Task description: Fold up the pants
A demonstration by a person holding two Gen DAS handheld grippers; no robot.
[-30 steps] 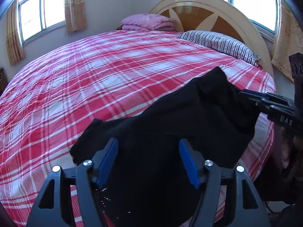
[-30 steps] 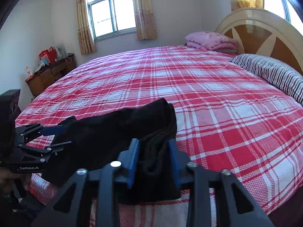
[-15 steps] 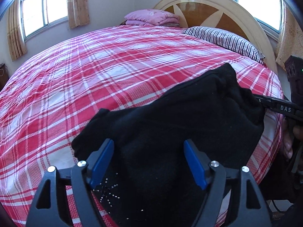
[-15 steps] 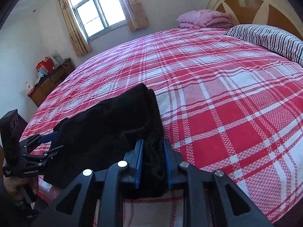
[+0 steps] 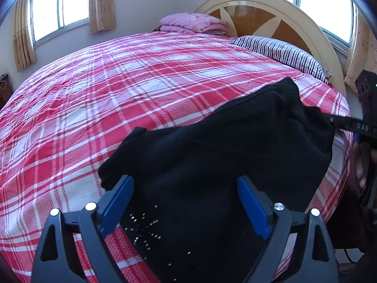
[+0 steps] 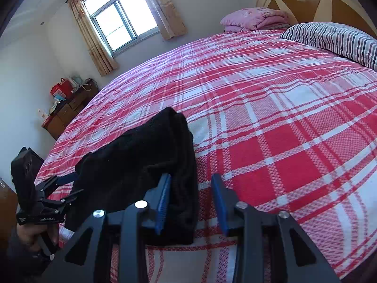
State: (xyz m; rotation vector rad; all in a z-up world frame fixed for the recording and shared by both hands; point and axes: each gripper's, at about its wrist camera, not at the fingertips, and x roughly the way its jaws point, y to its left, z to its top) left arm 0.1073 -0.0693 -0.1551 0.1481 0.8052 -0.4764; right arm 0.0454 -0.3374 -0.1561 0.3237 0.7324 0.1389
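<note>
The black pants (image 5: 212,155) lie folded in a bundle on the red plaid bed (image 5: 117,89), near its front edge. My left gripper (image 5: 186,202) is open, its blue pads wide apart on either side of the near end of the pants, where small metal studs show. In the right wrist view the pants (image 6: 141,162) lie to the left, and my right gripper (image 6: 192,200) is open with the edge of the fabric lying loose between its pads. The left gripper (image 6: 63,188) shows at the far left of that view.
A striped pillow (image 5: 278,54) and a folded pink blanket (image 5: 193,22) lie at the headboard (image 5: 264,9). A wooden dresser (image 6: 68,110) with clutter stands by the wall under the window. The bed's front edge is just below both grippers.
My right gripper has opened and let go of the pants' edge. The pants have dropped lower onto the bed. My left gripper stays open and has moved a little.
</note>
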